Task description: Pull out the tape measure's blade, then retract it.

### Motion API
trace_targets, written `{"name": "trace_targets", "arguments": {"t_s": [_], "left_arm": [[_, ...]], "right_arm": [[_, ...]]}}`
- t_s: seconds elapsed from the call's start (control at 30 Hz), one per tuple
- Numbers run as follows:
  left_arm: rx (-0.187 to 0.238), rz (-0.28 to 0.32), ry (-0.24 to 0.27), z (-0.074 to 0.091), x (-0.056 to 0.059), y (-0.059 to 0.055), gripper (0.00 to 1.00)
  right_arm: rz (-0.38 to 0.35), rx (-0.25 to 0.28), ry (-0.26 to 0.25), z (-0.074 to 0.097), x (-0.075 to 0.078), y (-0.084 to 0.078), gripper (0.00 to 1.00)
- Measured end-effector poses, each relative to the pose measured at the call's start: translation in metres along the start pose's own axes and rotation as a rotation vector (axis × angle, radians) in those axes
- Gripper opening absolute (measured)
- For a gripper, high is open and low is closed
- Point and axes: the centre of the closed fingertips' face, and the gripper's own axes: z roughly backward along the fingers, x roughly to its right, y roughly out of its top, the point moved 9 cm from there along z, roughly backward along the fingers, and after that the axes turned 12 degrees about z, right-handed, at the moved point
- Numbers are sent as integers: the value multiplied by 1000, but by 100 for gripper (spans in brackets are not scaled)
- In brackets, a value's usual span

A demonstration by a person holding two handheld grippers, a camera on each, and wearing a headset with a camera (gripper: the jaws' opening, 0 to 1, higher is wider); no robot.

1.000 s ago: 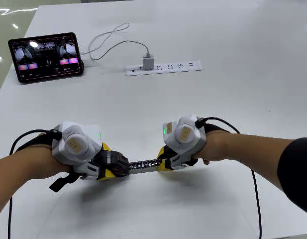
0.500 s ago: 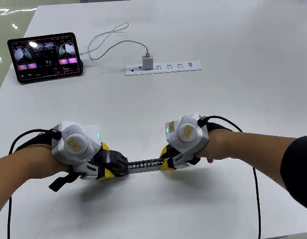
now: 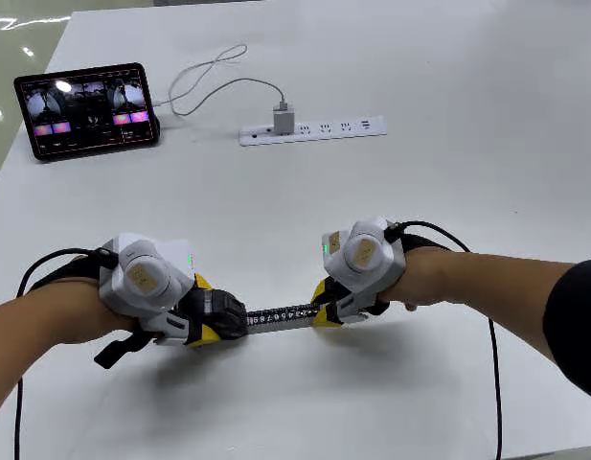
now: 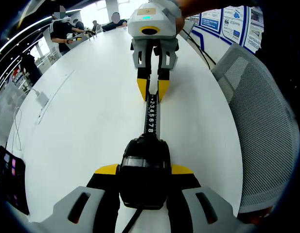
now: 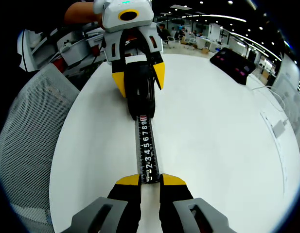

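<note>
Head view: on a white table (image 3: 420,172), the left tongs (image 3: 214,324) are clamped around a black tape measure case (image 3: 228,314). Just right of the case, the right tongs (image 3: 320,312) pinch the tip of its short, extended blade (image 3: 281,316). A tablet (image 3: 87,107) and a power strip (image 3: 314,129) lie well beyond the case. Left gripper view: blade numerals 2 to 8 run away from the case. Right gripper view: numerals 2 to 9 lead up to the case
</note>
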Motion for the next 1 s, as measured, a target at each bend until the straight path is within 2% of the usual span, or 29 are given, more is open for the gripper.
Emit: {"name": "trace_targets", "arguments": {"t_s": [1.0], "left_arm": [[0, -4, 1, 0, 1, 1, 32]], "right_arm": [[-15, -16, -4, 9, -1, -10, 9]]}}
